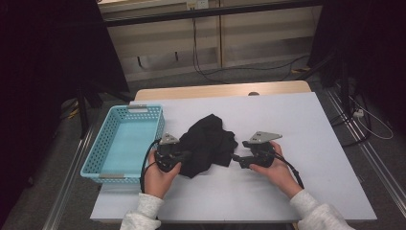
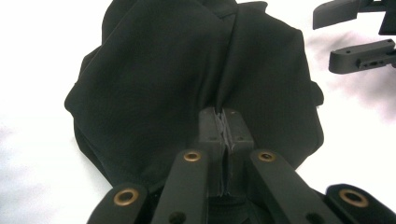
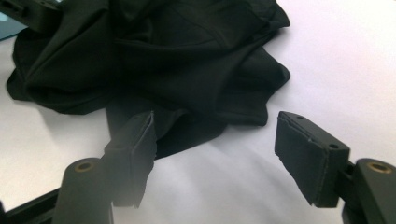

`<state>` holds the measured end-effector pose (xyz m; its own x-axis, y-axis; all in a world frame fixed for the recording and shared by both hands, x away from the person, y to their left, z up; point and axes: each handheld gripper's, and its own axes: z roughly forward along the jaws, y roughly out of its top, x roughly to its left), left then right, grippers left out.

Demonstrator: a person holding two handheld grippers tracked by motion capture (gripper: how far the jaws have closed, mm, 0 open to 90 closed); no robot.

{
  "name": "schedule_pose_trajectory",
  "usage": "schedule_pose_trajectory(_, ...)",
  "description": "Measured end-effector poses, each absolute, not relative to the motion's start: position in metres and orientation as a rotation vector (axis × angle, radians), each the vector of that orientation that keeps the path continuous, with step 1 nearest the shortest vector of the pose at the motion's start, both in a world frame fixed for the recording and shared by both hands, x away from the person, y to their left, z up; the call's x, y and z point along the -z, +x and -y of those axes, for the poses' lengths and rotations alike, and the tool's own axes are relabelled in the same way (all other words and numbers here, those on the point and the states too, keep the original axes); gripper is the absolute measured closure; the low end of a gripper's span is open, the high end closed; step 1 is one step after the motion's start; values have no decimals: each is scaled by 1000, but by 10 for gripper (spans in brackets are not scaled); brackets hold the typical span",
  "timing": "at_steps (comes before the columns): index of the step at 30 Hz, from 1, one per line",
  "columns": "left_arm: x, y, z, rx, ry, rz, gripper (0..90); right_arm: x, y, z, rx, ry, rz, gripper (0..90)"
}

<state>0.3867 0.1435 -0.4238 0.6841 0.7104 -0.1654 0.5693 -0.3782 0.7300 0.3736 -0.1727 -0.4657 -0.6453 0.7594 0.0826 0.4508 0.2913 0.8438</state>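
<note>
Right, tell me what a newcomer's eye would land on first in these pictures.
First, the crumpled black cloth heaped mid-table on the pale tabletop, dark against light. Next, the two grippers flanking it: the left gripper is shut on a fold of the cloth, while the right gripper hangs open at its opposite edge, pads clear of the fabric. Then the light blue basket at the table's left edge.

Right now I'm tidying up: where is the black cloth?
In the high view the black cloth lies bunched near the middle of the white table, just right of the blue basket, between the left tongs, shut on its edge, and the open right tongs.
</note>
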Motion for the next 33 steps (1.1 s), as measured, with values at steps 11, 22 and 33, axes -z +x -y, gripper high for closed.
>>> schedule_pose_trajectory(11,422,389,-140,-206,2082,-964,881,466,386,164,-1226,1083,-2251,331)
schedule_pose_trajectory(22,421,388,-139,-205,2097,-941,879,469,395,133,-1106,975,-2363,455)
schedule_pose_trajectory(33,416,386,-138,-189,2065,-929,877,465,392,152,-1139,994,-2397,871)
